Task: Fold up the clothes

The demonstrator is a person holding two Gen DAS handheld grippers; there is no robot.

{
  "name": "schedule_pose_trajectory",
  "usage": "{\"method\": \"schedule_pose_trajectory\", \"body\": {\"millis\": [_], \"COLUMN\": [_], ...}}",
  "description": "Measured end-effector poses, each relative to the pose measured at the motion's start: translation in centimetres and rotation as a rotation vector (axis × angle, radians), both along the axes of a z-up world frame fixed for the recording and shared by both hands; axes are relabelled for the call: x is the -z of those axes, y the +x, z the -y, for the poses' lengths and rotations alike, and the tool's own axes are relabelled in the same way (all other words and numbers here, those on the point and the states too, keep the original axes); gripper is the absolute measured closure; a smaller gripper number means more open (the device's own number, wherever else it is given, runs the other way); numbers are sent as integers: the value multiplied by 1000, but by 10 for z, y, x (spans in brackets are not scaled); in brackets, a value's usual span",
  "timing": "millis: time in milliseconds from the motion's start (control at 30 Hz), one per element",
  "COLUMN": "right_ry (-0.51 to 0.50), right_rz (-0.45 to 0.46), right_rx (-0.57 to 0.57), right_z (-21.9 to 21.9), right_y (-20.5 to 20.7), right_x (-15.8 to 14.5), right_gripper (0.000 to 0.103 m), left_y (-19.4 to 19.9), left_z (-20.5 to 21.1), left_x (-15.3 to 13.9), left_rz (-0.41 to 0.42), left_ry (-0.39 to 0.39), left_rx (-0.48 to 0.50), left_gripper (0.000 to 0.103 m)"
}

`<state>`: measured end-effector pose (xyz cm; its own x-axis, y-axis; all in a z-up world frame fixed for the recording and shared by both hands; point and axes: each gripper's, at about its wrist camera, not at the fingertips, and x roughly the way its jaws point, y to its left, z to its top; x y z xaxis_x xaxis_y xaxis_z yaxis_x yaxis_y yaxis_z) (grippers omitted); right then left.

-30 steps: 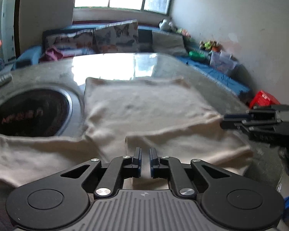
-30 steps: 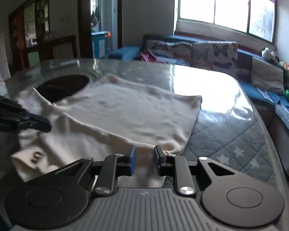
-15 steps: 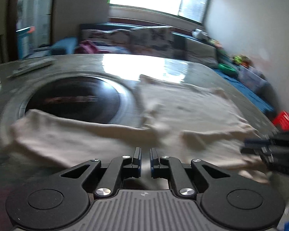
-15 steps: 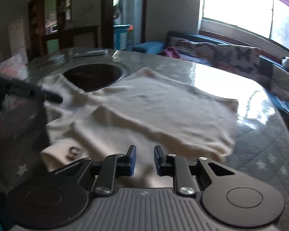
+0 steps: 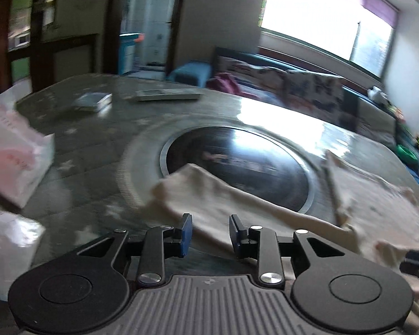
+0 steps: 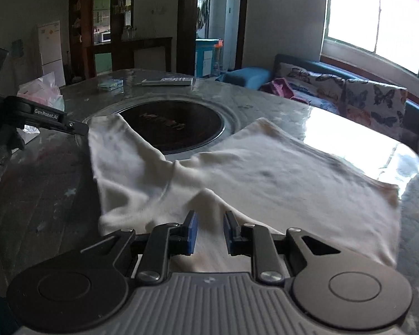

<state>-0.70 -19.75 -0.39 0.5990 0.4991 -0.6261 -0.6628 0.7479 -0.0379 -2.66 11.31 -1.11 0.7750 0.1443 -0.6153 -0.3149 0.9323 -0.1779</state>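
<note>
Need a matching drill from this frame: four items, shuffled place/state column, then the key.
1. cream garment
2. remote
3. left gripper
4. plastic bag

A. open, over the sleeve
B. table's far side, beyond the black disc
C. spread flat, sleeve lying on the disc
D. table's left edge, pink and white

Pairs: 1-C, 2-B, 3-A, 4-D

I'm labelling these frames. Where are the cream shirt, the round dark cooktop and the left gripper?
cream shirt (image 6: 279,178): right wrist view, on its flat body.
round dark cooktop (image 6: 176,122): right wrist view, on the dark glass.
left gripper (image 5: 210,233): left wrist view, midway between its open fingertips.
</note>
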Motion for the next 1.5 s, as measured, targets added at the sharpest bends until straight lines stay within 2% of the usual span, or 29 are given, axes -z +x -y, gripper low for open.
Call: {"method": "schedule_pose_trajectory", "body": {"millis": [133, 400, 467, 567, 700, 900, 1033, 1167, 1300, 1500], "right_ry": [-29, 4, 23, 42, 62, 102, 120, 155, 175, 185], "right_rz": [-11, 23, 30, 37, 40, 19, 21, 28, 29, 21], "right_rx": [-21, -17, -1, 26, 76, 166, 207, 259, 305, 369], "right_z": [-11, 3, 10, 21, 38, 68, 83, 103, 120, 141], "right_y": [2, -16, -21, -26, -30, -36, -41, -46, -52, -59], "right_x": [8, -13, -18, -23, -25, -19, -16, -14, -13, -7], "right_gripper": [83, 82, 82, 82, 82, 82, 82, 82, 82, 82], "left_y": [7, 30, 36, 43, 40, 28, 22, 23, 24, 28], "left_z": [-14, -24, -25, -28, -26, 15, 61, 112, 165, 221], "left_x": [1, 11, 14, 18, 9, -44, -82, -103, -103, -83], "left_rz": [5, -22, -29, -39, -3, 139, 234, 280, 282, 226], "left_ry": [-2, 5, 5, 4, -34, -73, -97, -115, -150, -228], "left_rx": [-62, -127, -138, -155, -150, 15, 190, 363, 524, 700], "left_gripper": [63, 66, 73, 94, 98, 98, 98, 98, 98, 98]}}
